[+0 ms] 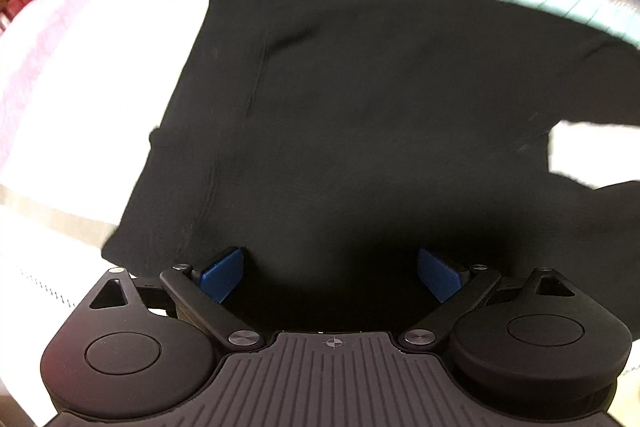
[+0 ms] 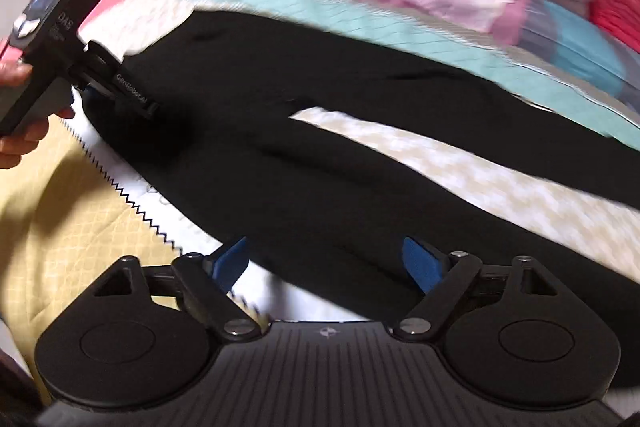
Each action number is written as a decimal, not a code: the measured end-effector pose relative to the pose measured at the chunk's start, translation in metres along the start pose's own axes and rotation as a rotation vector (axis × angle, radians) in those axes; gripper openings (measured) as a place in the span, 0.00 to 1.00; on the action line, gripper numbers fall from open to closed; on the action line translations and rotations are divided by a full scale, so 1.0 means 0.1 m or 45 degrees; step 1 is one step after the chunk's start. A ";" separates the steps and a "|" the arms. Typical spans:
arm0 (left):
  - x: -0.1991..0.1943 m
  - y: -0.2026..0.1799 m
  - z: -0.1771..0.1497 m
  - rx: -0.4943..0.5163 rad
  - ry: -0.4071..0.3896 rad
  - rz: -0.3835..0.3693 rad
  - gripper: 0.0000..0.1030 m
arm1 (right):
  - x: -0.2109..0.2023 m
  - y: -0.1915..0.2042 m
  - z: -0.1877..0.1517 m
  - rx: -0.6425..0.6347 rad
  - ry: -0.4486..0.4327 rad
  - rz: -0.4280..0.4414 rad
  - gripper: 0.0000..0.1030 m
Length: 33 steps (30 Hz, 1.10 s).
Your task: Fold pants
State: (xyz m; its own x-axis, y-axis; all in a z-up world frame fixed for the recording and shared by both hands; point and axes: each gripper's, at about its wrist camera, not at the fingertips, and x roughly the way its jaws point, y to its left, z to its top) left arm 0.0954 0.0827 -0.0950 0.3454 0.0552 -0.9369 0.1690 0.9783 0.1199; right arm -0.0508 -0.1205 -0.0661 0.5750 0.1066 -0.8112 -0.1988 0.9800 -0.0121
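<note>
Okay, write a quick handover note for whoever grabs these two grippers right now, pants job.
Left gripper: jaws open, empty, over the waist end of the black pants.
Right gripper: jaws open, empty, at the near leg.
Pants lie flat on the quilted bedspread, legs apart in a V; the far leg runs along the teal band.
Done: laid out.
Left: no fold is visible yet, so probably bring one leg onto the other, then fold lengthwise.

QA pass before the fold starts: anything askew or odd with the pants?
The black fabric pants lie flat on the quilted bedspread with legs splayed apart in a V, not stacked. Both frames are motion-blurred. No damage shows. Left gripper and right gripper jaws are open.
</note>
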 end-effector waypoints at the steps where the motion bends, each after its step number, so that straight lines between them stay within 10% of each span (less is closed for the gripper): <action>1: 0.01 0.00 -0.02 0.007 -0.023 0.010 1.00 | 0.15 -0.01 0.05 0.016 0.052 -0.009 0.63; 5: -0.03 0.04 -0.13 0.053 -0.035 0.004 1.00 | 0.18 -0.17 0.02 0.096 0.184 0.015 0.19; 10: -0.09 0.23 -0.32 0.072 -0.045 -0.041 1.00 | -0.08 -0.25 -0.03 0.132 0.331 0.086 0.14; 12: -0.10 0.24 -0.33 0.078 -0.048 -0.053 1.00 | -0.22 -0.12 0.05 0.088 0.229 0.071 0.20; 15: -0.08 0.21 -0.32 0.076 -0.046 -0.041 1.00 | -0.20 0.06 0.22 0.012 0.120 0.077 0.68; 18: -0.07 0.20 -0.31 0.067 -0.044 -0.035 1.00 | 0.07 0.23 0.26 -0.039 0.145 0.097 0.61; 19: -0.05 0.22 -0.29 0.069 -0.044 -0.039 1.00 | 0.16 0.27 0.23 -0.056 0.199 0.092 0.34; 22: -0.10 0.24 -0.34 0.091 -0.044 -0.054 1.00 | 0.10 0.30 0.10 -0.060 0.269 0.120 0.16; 28: -0.15 0.24 -0.37 0.127 -0.047 -0.062 1.00 | -0.30 -0.09 0.02 0.193 0.207 0.157 0.23; 31: -0.21 0.19 -0.29 0.098 -0.063 -0.071 1.00 | -0.62 -0.53 -0.04 0.451 0.013 -0.020 0.59; 33: -0.30 0.13 -0.26 0.096 -0.092 -0.118 1.00 | -0.76 -0.80 -0.18 0.593 -0.040 -0.224 0.60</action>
State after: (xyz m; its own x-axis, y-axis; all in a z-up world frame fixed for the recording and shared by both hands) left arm 0.0634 0.0988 -0.0740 0.3900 -0.0522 -0.9193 0.2717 0.9605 0.0607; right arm -0.0932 -0.2099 -0.0140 0.5933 -0.0690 -0.8021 0.2745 0.9539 0.1210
